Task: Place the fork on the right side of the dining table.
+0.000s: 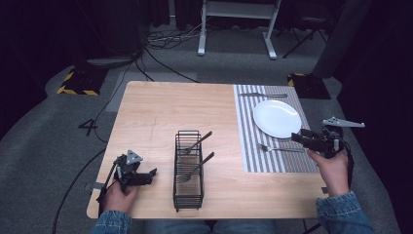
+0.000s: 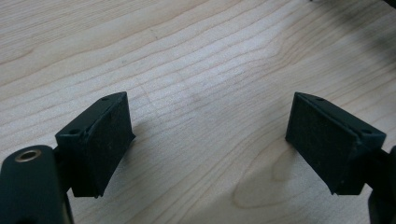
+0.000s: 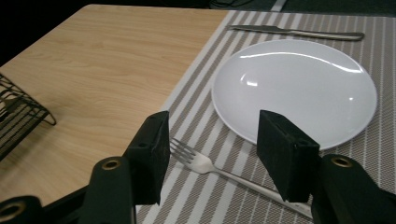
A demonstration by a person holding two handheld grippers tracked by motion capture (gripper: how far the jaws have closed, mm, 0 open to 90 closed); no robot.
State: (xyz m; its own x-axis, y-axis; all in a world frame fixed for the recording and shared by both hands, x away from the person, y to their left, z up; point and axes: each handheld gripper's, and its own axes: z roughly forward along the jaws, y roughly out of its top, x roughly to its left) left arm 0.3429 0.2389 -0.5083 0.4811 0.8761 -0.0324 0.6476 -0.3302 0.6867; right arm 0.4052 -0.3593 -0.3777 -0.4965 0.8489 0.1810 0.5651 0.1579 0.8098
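Two grippers, both with jaws apart, nothing held. Largest first: table [image 1: 156, 112], light wood, with a striped placemat [image 1: 253, 156] on its right part. Wire caddy [image 1: 188, 170] sits near the middle front with two utensils leaning in it. White plate [image 3: 294, 88] lies on the placemat, a knife [image 3: 299, 31] on the mat at the plate's far side.

Thing in hand looks like the fork [image 3: 196, 161]: flat on the placemat, just beside the plate's near edge, tines toward the caddy side, handle running toward the right gripper [image 3: 212, 144]. In the right gripper view the fork's neck lies below and between the spread jaws, which hover just over it; I can't tell whether they touch it.

Handling, my read: light, rigid metal, smooth and slippery, very low profile on a textured mat. Best hold is across the neck or mid-handle, pads on the thin edges; plate rim is close, so little clearance on that side.

Left gripper [image 1: 141, 176] rests at the front left of the table, well apart from the fork, pads [image 2: 100, 144] over bare wood.
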